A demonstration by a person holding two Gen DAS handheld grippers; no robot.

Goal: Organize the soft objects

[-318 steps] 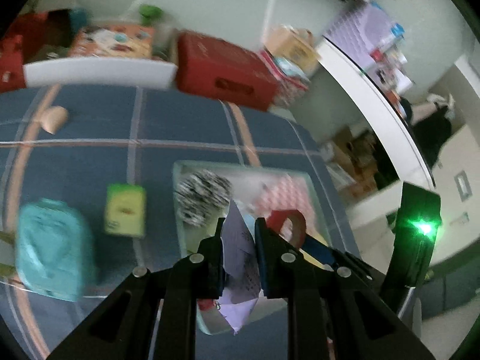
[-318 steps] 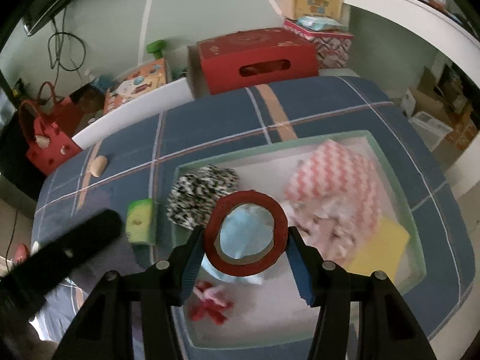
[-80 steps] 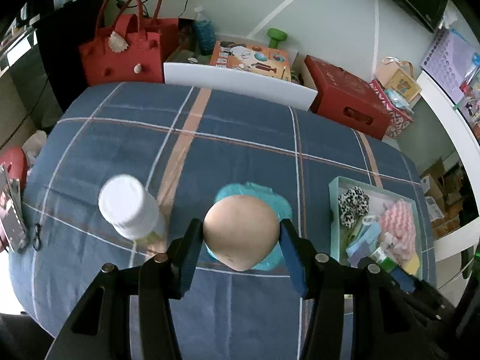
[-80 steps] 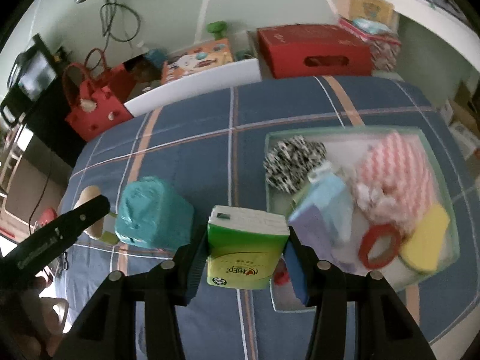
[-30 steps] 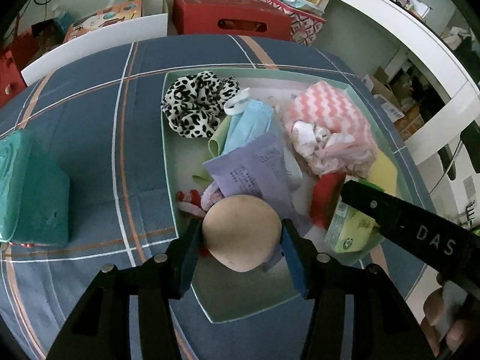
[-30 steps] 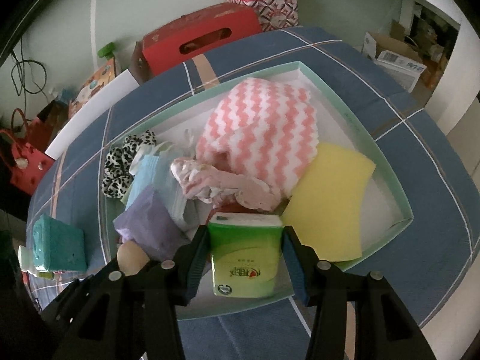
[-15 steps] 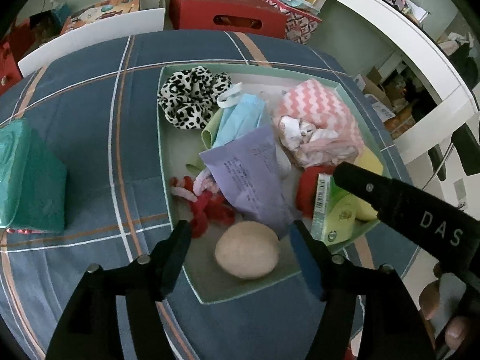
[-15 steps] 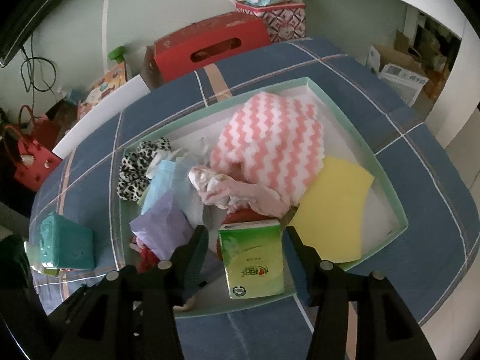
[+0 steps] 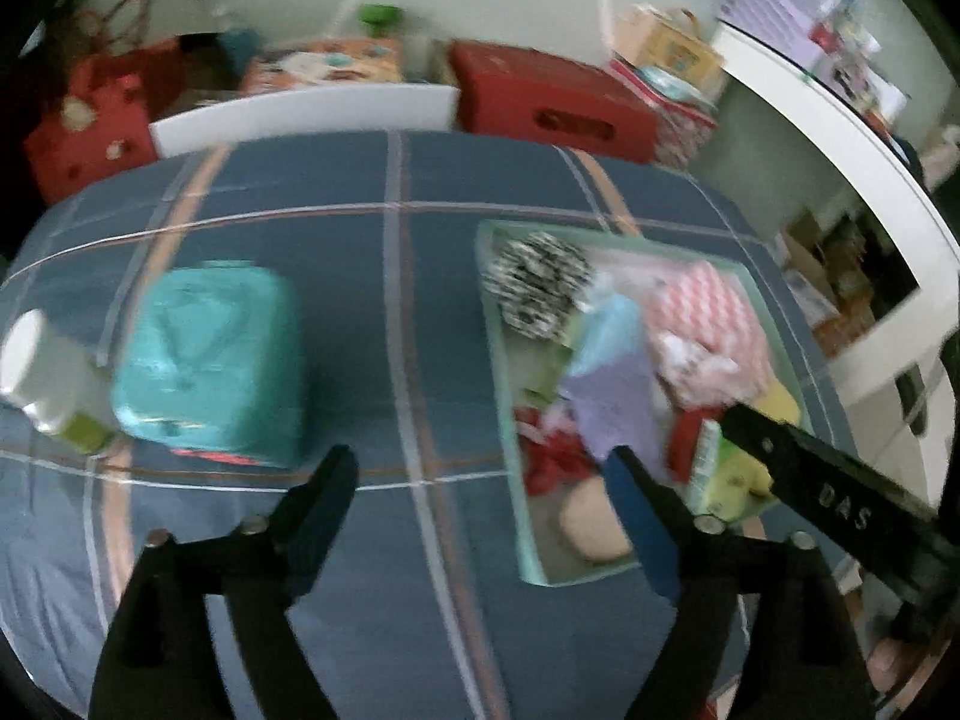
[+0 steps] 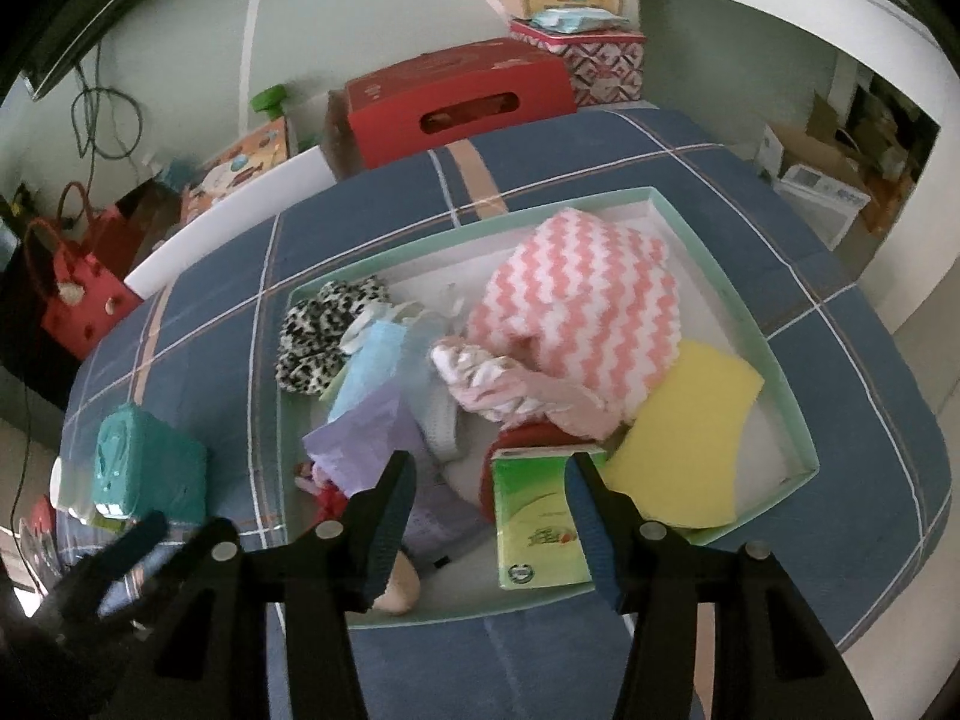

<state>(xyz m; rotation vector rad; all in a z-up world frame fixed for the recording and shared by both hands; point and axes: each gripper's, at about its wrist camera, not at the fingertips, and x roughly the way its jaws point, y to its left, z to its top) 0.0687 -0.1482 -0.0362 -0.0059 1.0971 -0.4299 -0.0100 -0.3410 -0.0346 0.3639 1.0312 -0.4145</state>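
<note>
- Released since a second ago: beige sponge (image 9: 591,531) lies in tray (image 9: 501,360), at 3 o'clock of left gripper (image 9: 480,468); jaws have just been opening, wide, empty.
- Right gripper (image 10: 489,471) jaws have just been opening, part open; green tissue pack (image 10: 537,525) lies free between them.

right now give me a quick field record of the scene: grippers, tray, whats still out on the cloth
left gripper: open, nothing between the jaws, jaws have just been opening, over the blue plaid cloth
right gripper: open, jaws have just been opening, above the green tissue pack, pads not pressing it
tray: holds the tissue pack, beige puff, yellow sponge, pink zigzag cloth, leopard scrunchie, purple packet
outside tray: teal pack, white-capped bottle
</note>
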